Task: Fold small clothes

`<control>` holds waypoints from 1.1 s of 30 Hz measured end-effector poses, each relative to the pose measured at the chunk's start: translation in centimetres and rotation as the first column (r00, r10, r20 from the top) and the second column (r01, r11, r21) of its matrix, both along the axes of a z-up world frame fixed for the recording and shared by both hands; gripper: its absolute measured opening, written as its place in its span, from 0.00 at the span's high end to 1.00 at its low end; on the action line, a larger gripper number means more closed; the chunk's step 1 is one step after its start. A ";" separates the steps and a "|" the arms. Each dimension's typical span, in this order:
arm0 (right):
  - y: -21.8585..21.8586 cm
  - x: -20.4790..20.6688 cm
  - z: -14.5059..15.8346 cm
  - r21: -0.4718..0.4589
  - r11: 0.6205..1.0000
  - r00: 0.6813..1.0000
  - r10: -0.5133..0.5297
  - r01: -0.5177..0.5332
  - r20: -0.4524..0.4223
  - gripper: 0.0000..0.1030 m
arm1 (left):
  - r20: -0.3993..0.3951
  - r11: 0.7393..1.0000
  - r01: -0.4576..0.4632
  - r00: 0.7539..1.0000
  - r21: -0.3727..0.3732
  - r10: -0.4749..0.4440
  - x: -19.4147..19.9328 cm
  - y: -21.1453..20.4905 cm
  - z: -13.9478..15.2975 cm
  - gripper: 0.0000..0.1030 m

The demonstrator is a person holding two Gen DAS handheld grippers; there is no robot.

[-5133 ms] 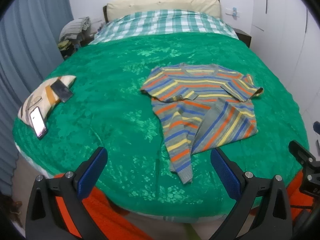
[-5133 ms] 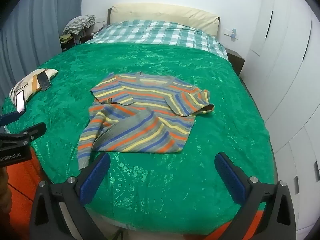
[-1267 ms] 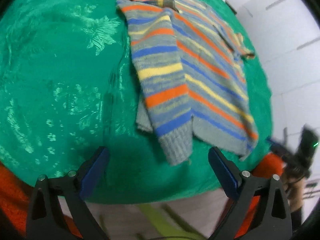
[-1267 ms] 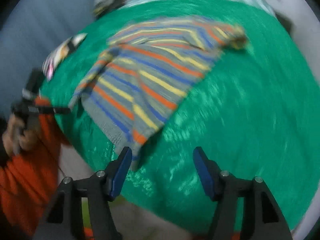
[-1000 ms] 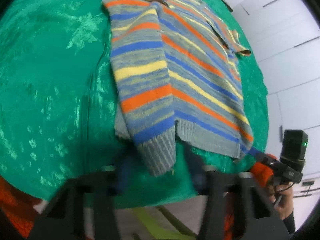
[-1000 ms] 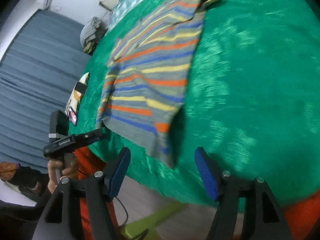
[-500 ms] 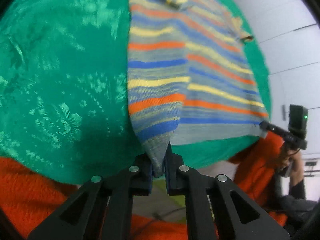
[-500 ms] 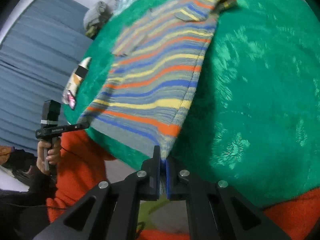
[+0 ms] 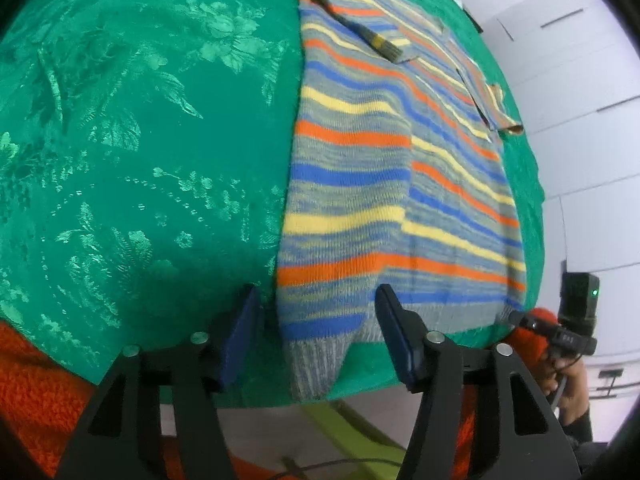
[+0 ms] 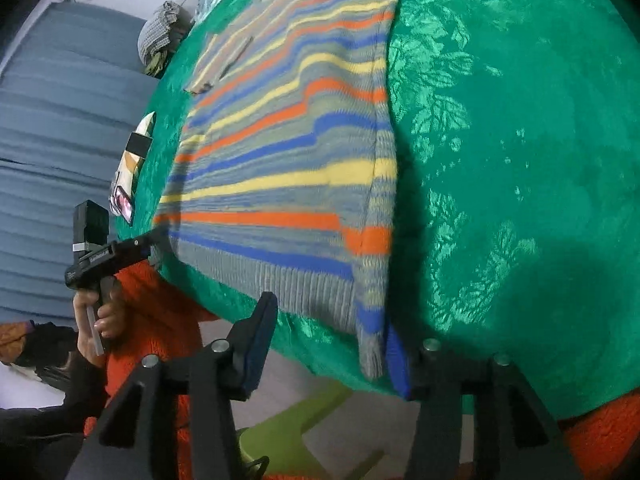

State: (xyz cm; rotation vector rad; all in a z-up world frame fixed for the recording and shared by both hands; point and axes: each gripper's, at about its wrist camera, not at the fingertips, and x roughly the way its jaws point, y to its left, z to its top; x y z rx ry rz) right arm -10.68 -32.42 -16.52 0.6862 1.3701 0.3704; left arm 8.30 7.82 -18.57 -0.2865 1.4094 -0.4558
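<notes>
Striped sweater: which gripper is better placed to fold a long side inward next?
Probably the left gripper: its opening jaws straddle the striped sweater hem corner, centred. The right gripper has its corner against one pad, off-centre.

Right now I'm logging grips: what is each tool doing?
Left tool: opening, striped sweater cuff between its pads, not gripped.
Right tool: opening, sweater hem corner between its pads, released.

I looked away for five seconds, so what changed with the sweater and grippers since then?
The sweater, then rumpled mid-bed with a sleeve folded across, was gripped at both hem corners, pulled to the near edge and spread flat. Both the left gripper and the right gripper are now opening, letting the hem go. The green bedspread and phones stayed put.
</notes>
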 end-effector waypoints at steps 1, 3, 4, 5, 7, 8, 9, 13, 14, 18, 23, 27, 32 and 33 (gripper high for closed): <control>-0.3 -0.2 0.0 -0.004 1.000 1.000 -0.004 0.004 -0.002 0.65 | -0.002 1.000 0.011 1.000 -0.001 -0.011 -0.1 -0.1 0.0 0.70; -0.5 -0.4 -0.1 -0.031 1.000 1.000 0.007 -0.007 -0.009 0.94 | -0.025 1.000 0.024 0.999 -0.012 -0.024 -0.3 -0.1 -0.3 0.94; -0.5 -0.5 0.0 -0.054 0.998 1.000 0.018 -0.019 -0.013 0.94 | -0.029 1.000 0.022 0.999 -0.010 -0.023 -0.5 0.0 -0.3 0.94; -0.7 -0.5 0.2 -0.064 0.998 1.000 0.025 -0.026 -0.016 0.95 | -0.026 1.000 0.023 0.999 -0.005 -0.023 -0.7 0.5 -0.1 0.95; -0.9 -0.4 1.1 -0.084 0.996 0.999 0.037 -0.038 -0.010 0.95 | -0.019 1.000 0.030 0.999 0.009 -0.030 -1.2 0.7 0.6 0.95; -1.2 -0.5 1.6 -0.094 0.995 0.999 0.040 -0.040 -0.002 0.95 | -0.009 0.999 0.034 0.999 0.019 -0.034 -1.4 0.8 1.0 0.96; -1.2 -0.5 2.2 -0.108 0.993 0.999 0.045 -0.044 0.005 0.95 | -0.001 0.999 0.039 0.999 0.035 -0.039 -1.6 0.8 1.3 0.96; -1.7 -0.7 1.3 -0.204 0.977 0.998 0.051 -0.060 -0.046 0.95 | -0.044 0.989 0.057 0.998 0.138 -0.052 -1.7 -0.1 0.3 0.96; -1.8 -0.6 0.5 -0.206 0.976 0.996 0.052 -0.065 -0.071 0.96 | -0.053 0.986 0.057 0.997 0.156 -0.049 -1.7 -0.3 0.1 0.96; -1.9 -0.7 0.7 -0.202 0.977 0.996 0.048 -0.062 -0.073 0.96 | -0.035 0.981 0.069 0.997 0.181 -0.064 -2.3 -0.9 1.1 0.94; -2.0 -0.6 0.0 -0.218 0.974 0.995 0.045 -0.064 -0.093 0.96 | -0.061 0.964 0.093 0.995 0.250 -0.080 -2.1 -1.1 -0.8 0.59; -1.8 -0.4 0.3 -0.247 0.967 0.996 0.038 -0.059 -0.086 0.96 | 0.013 0.988 0.005 1.000 0.156 -0.008 -1.8 0.7 1.0 0.24; -1.3 -0.2 0.0 -0.267 0.961 0.995 0.045 -0.068 -0.092 0.96 | -0.044 0.991 -0.106 0.993 0.086 0.110 0.1 2.7 -0.9 0.73; -1.2 -0.2 0.0 -0.270 0.960 0.995 0.046 -0.069 -0.090 0.96 | -0.053 0.991 -0.102 0.993 0.089 0.107 0.2 2.5 -1.1 0.77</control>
